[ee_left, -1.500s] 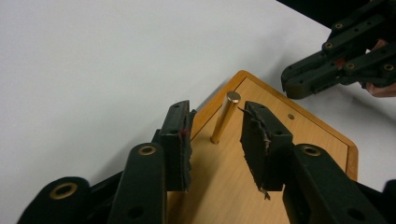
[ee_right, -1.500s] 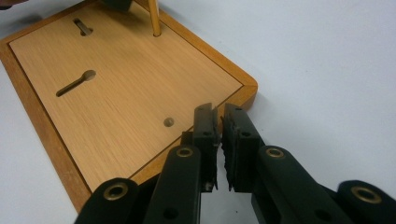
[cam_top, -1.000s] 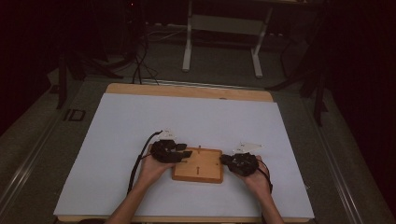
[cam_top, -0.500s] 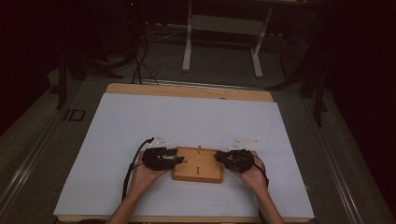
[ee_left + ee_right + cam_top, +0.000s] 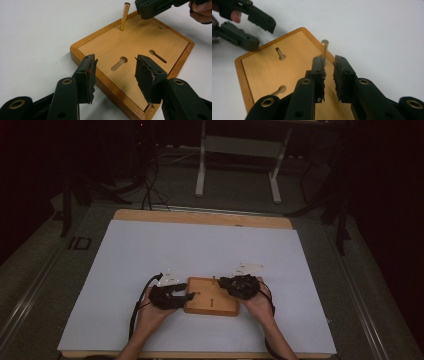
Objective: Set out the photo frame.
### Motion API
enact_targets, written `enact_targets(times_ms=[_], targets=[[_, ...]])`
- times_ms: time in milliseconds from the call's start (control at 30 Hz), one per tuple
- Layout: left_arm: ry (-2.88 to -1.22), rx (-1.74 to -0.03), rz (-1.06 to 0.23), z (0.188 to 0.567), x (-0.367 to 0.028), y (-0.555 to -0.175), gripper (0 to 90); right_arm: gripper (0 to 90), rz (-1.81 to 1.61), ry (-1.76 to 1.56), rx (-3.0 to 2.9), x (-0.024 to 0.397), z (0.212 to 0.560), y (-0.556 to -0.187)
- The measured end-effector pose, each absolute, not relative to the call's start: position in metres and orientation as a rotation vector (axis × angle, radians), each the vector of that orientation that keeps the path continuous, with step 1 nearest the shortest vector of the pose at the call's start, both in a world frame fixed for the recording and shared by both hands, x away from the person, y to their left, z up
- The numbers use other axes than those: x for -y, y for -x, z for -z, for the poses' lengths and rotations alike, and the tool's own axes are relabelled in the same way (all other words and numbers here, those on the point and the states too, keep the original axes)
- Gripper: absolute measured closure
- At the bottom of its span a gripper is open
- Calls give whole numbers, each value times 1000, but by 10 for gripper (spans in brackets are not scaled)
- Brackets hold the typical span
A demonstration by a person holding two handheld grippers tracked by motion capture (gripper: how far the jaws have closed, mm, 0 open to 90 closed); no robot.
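Wooden board (image 5: 212, 297): I see it flat on the white desk (image 5: 150, 250), between my two tongs.
Brass peg (image 5: 324, 52): upright in the board's far edge, just beyond my right tongs (image 5: 328, 72).
Right tongs: narrow gap, nothing gripped.
Left tongs (image 5: 115, 71): jaws have just been opening, standing wide over the board's near corner, nothing clamped.

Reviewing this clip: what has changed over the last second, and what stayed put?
The left gripper shifted along the near-left edge of the wooden board, its fingers having just been opening with nothing clamped. The right gripper moved toward the upright brass peg at the board's far edge; grip unclear. Board and peg stayed put.
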State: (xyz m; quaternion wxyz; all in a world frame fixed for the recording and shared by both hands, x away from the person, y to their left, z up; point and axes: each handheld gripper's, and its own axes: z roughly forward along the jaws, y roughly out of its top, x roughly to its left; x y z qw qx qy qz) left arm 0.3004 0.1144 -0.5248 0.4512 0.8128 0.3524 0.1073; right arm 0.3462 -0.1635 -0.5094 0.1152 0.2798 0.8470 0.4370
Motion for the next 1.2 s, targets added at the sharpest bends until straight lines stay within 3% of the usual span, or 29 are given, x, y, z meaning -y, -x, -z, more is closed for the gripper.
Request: enact_targets(times_ms=[1200], targets=[[-2019,-869,-243,524,-119,-290,510,821,-1359,-905,-2492,142,521,-364]])
